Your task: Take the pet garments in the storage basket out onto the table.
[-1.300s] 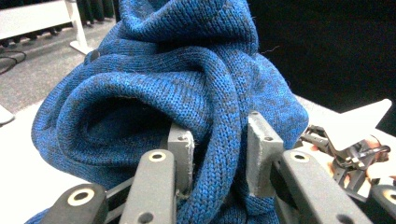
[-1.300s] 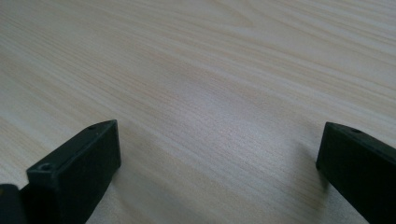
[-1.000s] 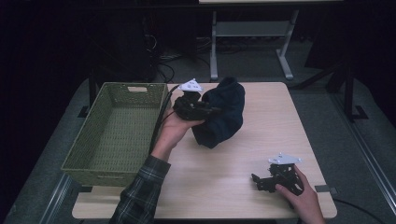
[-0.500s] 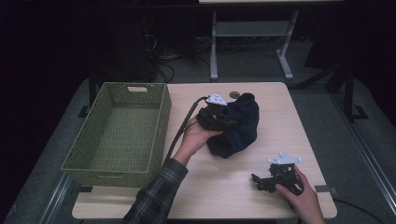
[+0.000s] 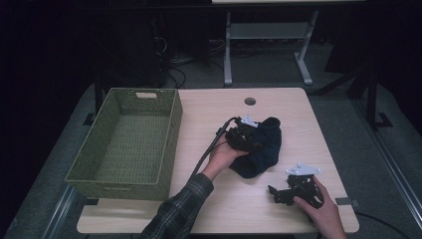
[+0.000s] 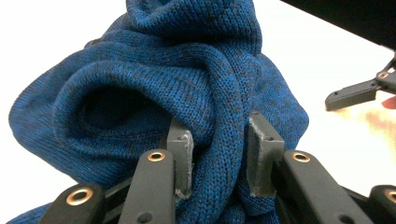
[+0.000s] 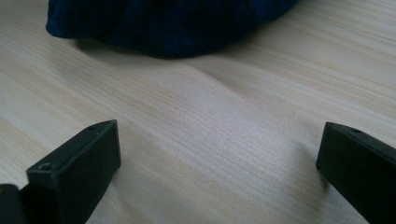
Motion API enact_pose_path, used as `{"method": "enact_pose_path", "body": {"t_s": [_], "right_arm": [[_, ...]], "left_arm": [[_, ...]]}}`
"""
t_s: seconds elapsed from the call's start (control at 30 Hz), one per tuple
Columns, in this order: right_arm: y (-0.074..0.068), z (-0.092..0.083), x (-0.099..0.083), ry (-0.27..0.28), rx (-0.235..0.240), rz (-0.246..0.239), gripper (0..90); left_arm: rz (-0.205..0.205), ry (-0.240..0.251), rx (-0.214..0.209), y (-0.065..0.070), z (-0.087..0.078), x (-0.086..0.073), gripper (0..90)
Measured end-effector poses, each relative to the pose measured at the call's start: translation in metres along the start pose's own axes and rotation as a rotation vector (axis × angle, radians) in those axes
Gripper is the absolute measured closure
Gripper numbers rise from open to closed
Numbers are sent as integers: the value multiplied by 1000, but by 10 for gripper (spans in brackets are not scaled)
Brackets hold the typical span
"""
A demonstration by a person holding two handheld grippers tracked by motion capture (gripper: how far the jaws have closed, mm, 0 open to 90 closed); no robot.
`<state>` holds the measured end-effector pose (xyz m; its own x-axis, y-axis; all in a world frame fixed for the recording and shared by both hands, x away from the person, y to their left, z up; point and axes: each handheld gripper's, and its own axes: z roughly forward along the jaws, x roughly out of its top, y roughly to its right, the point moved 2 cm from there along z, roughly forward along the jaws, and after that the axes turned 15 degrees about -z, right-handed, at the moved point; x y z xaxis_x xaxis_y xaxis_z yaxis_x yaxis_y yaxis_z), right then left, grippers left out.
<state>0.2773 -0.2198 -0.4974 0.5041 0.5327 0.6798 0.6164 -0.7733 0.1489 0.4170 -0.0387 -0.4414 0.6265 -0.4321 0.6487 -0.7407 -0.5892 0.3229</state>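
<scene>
A dark blue knitted garment (image 5: pixel 259 149) lies bunched on the wooden table (image 5: pixel 278 107), right of centre. My left gripper (image 5: pixel 251 144) sits on its left side, shut on a thick fold of the knit. In the left gripper view the fold (image 6: pixel 219 140) is pinched between the two grey pads (image 6: pixel 184 156), and the rest of the garment (image 6: pixel 140 84) rises behind. My right gripper (image 5: pixel 276 191) rests on the table near the front right, jaws open and empty. The right gripper view shows its jaws wide apart over bare wood, with the garment (image 7: pixel 177 23) just ahead.
A green woven basket (image 5: pixel 171 124), empty, stands on the left half of the table. A round cable hole (image 5: pixel 250 101) is near the far edge. A desk frame (image 5: pixel 268 40) and cables lie on the floor behind the table.
My left gripper has carried the garment down and to the right, from beside the basket's far corner onto the table. The right gripper has stayed in place.
</scene>
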Motion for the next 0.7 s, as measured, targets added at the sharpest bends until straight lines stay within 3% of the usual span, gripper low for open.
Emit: {"method": "enact_pose_path", "body": {"t_s": [0.27, 0.4, 0.7], "right_arm": [[0, 0, 0, 0, -2, -5, 0], [0, 0, 0, 3, -1, -4, 0], [0, 0, 0, 3, -2, -5, 0]], "left_arm": [[-11, -40, 10, -4, 16, -7, 654], [-9, -46, 10, -5, 20, -8, 599], [6, -50, 3, -4, 22, -8, 350]]}}
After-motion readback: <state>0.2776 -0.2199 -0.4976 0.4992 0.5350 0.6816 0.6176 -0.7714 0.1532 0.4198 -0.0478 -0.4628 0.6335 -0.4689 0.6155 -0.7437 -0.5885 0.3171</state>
